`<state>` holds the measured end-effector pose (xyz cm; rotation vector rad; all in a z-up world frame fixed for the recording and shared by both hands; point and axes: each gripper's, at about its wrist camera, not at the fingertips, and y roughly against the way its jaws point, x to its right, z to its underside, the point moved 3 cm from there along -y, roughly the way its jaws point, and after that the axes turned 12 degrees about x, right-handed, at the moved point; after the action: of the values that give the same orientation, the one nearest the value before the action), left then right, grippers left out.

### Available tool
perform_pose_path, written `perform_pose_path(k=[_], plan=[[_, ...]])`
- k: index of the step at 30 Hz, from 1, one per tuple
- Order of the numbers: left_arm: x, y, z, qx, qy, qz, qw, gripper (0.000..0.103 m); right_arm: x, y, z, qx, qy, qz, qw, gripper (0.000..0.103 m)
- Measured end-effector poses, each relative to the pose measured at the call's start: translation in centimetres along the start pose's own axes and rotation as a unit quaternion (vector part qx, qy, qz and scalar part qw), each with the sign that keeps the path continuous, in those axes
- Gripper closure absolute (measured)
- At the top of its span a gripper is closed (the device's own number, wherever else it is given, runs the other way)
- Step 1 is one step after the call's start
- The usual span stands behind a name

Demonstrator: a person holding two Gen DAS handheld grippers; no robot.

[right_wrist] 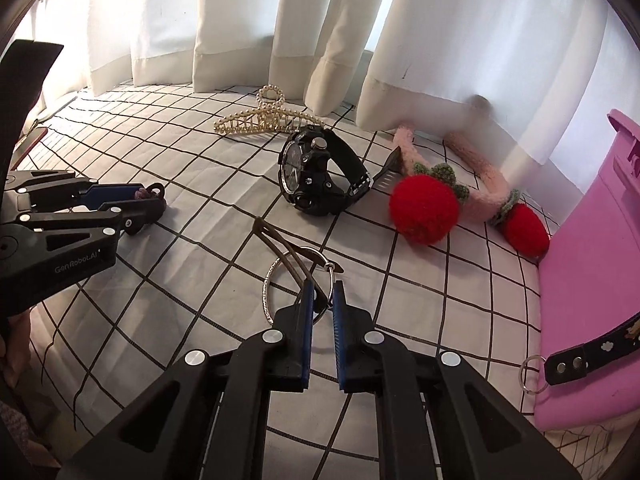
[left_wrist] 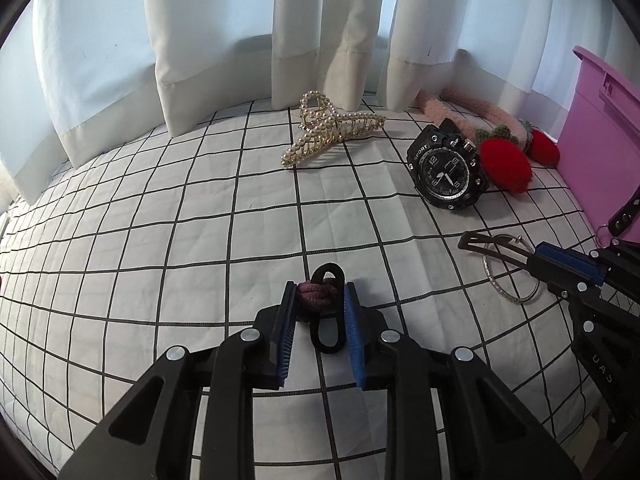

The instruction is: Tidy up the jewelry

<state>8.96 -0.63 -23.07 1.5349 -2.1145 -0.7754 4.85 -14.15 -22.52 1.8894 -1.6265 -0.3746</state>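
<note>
My left gripper [left_wrist: 320,294] is shut on a maroon scrunchie with a black hair tie [left_wrist: 326,312], low over the checked cloth [left_wrist: 200,220]; it shows at the left of the right wrist view [right_wrist: 148,200]. My right gripper [right_wrist: 322,294] is shut on a thin brown strap [right_wrist: 280,248] that crosses a silver bangle [right_wrist: 269,284]; the bangle also shows in the left wrist view [left_wrist: 508,276]. A pearl hair claw [left_wrist: 328,130], a black sport watch [left_wrist: 446,170] and a pink headband with red pompoms [left_wrist: 506,164] lie farther back.
A pink box [right_wrist: 592,264] stands at the right, with a dark strap and ring [right_wrist: 560,364] hanging over its wall. White curtains [left_wrist: 320,40] hang along the back edge of the cloth.
</note>
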Motion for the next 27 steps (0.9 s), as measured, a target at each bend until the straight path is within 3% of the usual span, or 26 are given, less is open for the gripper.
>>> perform_pose_path(k=[14,20,23,27], plan=[[-0.3,0.4,0.1,-0.003,0.009,0.002,1.0,0.08,1.1,1.9,-0.1,0.051,-0.058,0.002,0.997,0.097],[-0.3,0.4,0.1,-0.004,0.012,0.003,0.9999,0.08,2.3,3.4,-1.1,0.085,-0.117,-0.034,0.989,0.097],[-0.3,0.4,0.0,-0.005,0.015,0.005,0.9999,0.08,3.8,3.0,-0.8,0.08,-0.185,-0.055,0.978,0.097],[-0.3,0.4,0.0,-0.006,0.016,0.005,0.9998,0.08,3.8,2.6,-0.3,0.061,-0.18,-0.048,0.981,0.097]])
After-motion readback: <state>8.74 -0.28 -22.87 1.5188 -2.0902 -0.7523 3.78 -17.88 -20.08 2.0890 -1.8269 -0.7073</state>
